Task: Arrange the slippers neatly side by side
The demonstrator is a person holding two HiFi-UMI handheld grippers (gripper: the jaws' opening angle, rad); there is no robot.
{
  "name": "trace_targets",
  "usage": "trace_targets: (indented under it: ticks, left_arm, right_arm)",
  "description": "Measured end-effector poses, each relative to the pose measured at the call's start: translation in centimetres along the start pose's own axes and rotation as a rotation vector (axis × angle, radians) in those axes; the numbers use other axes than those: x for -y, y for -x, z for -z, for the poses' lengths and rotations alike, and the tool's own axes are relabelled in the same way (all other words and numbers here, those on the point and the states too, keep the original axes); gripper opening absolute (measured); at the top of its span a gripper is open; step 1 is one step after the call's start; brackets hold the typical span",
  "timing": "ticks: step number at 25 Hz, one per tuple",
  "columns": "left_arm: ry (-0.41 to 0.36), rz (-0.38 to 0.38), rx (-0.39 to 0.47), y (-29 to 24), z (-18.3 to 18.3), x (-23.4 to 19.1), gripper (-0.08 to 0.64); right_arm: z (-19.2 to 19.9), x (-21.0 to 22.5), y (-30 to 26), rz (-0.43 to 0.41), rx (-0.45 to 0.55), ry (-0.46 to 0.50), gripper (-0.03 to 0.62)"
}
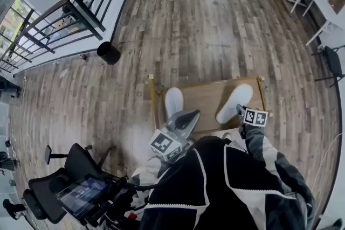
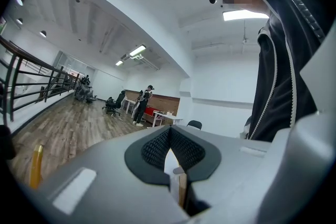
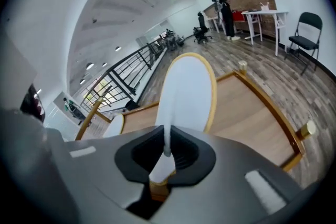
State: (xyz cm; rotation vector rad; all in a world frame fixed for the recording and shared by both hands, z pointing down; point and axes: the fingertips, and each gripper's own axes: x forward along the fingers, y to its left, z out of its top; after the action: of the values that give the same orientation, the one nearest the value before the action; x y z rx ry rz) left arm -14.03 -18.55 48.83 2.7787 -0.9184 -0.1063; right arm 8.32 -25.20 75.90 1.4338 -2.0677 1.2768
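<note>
Right slipper (image 1: 235, 103), pinched at its edge in my right claw (image 3: 166, 150), sits well apart from the left slipper (image 1: 173, 102) on the wooden surface (image 1: 207, 93), left claw (image 2: 169, 150) closed and empty; pickup seems under way, next carrying it alongside its mate.

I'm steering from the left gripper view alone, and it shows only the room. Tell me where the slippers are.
Observer: In the head view, two white slippers are at the wooden tray on the floor. The left slipper and the right slipper are well apart.
Operator: Report the right gripper.
Observer: The right gripper has its jaws shut on the near edge of the right slipper.
Operator: Now place my left gripper for me.
Observer: The left gripper shows at the near end of the left slipper. I cannot tell whether it touches.
</note>
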Motion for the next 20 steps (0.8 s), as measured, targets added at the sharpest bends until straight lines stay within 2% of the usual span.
trace_targets:
  ticks: [5, 10, 13, 17, 20]
  left_arm:
    - [0.016, -0.04, 0.013, 0.5, 0.0, -0.9, 0.02]
    - [0.014, -0.072, 0.025, 1.5, -0.1, -1.6, 0.02]
    - [0.02, -0.091, 0.033, 2.0, 0.4, -2.0, 0.02]
    - [0.017, -0.119, 0.031, 2.8, 0.2, -2.2, 0.02]
    - [0.019, -0.126, 0.033, 3.7, -0.1, -2.2, 0.02]
  right_arm:
    - [-3.7, -9.3, 2.0, -0.189, 0.103, 0.181, 0.026]
    - [-5.0, -17.8, 5.7, -0.344, 0.183, 0.367, 0.027]
    - [-4.5, -20.8, 7.9, -0.394, 0.203, 0.474, 0.027]
    - [-3.8, -23.3, 10.1, -0.445, 0.236, 0.531, 0.028]
    - [-3.6, -24.6, 11.1, -0.447, 0.256, 0.591, 0.028]
